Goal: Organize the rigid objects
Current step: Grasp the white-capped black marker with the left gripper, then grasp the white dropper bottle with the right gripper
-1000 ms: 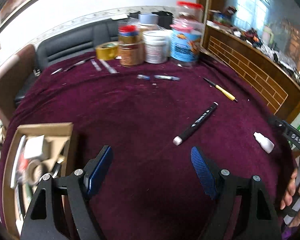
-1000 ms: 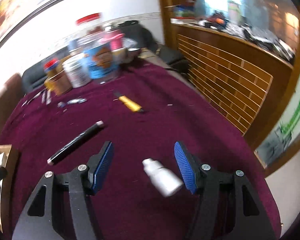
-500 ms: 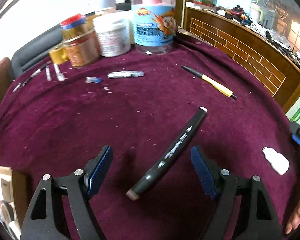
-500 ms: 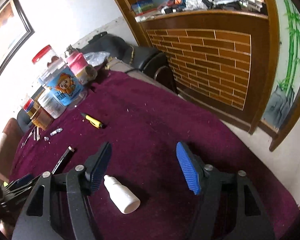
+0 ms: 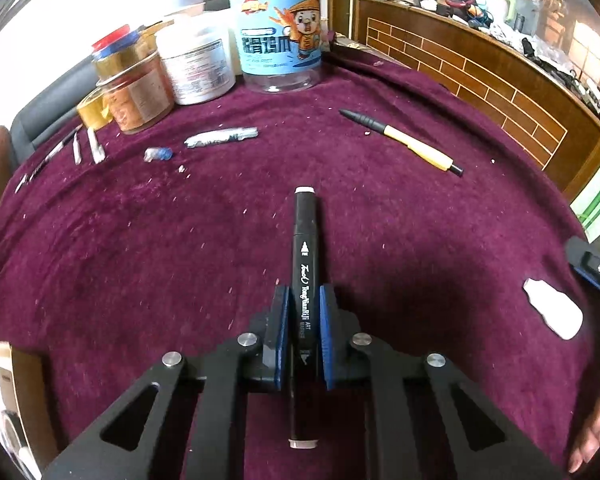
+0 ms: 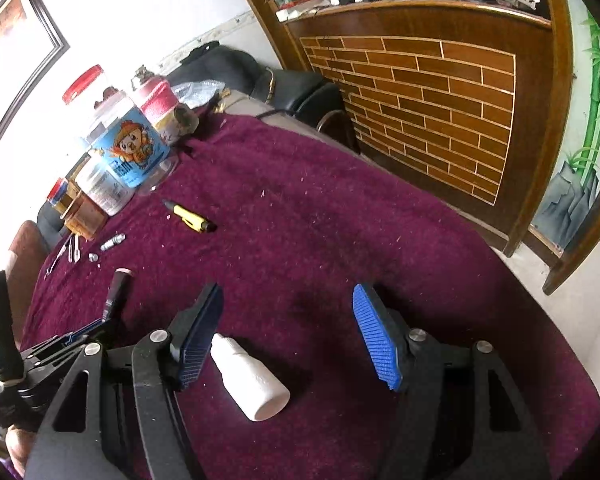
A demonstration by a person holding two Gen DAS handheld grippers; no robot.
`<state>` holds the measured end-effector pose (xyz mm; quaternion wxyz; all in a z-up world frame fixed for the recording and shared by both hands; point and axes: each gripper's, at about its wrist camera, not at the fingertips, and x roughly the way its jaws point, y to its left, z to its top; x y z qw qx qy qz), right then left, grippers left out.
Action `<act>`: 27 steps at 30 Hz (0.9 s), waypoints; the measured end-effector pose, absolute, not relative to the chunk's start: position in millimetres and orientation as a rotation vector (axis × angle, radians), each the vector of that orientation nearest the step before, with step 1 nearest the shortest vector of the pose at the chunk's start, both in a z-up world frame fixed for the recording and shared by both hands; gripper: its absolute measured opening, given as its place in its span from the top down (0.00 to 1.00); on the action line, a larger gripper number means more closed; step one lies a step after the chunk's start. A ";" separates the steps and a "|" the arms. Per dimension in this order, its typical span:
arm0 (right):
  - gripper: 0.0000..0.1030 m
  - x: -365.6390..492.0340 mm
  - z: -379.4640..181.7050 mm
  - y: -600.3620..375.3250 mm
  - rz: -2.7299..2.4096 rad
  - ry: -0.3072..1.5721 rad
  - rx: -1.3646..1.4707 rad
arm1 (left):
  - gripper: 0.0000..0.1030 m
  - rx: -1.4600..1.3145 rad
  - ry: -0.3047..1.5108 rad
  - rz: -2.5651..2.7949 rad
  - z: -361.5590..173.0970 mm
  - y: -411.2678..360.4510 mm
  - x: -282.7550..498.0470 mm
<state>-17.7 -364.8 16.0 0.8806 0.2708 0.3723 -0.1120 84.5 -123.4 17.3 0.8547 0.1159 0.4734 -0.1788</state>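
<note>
Between the blue-padded fingers of the left gripper (image 5: 303, 320) a long black art marker with white lettering (image 5: 305, 264) sits lengthwise, pinched at about its middle; the pads are drawn in tight against both flanks of the barrel, so the left tool has the marker firmly in hand. Its pale cap end points away toward the far side of the dark purple velvety tablecloth (image 5: 140, 248), and whether the barrel is off the cloth or resting on it cannot be told.

The right gripper (image 6: 288, 340) stands wide open and holds nothing. A small white plastic squeeze bottle (image 6: 250, 378) lies on its side on the cloth between the fingers, just beside the left pad and well apart from the right one.

Farther out lie a yellow-and-black pen (image 5: 404, 142), a silvery wrapped tube (image 5: 221, 137) and a row of jars, among them a clear plastic jar with a blue cartoon label (image 5: 280, 44).

By my reading, the step in hand is the pick-up of two loose items at once: marker secured, bottle framed but not grasped. The next move calls for centring the right fingers about the bottle, as an off-centre closure may roll it, then closing and carrying both to a collecting place, which is not clearly in view.
</note>
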 end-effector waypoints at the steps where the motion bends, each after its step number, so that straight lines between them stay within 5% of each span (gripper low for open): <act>1: 0.35 -16.4 14.4 -365.1 -0.222 0.784 0.573 | 0.89 0.235 0.998 -0.372 17.8 -119.8 82.0; 27: 0.39 -9.3 9.5 -320.2 -0.209 0.919 0.284 | 0.89 0.012 0.942 -0.315 45.6 -6.0 -48.7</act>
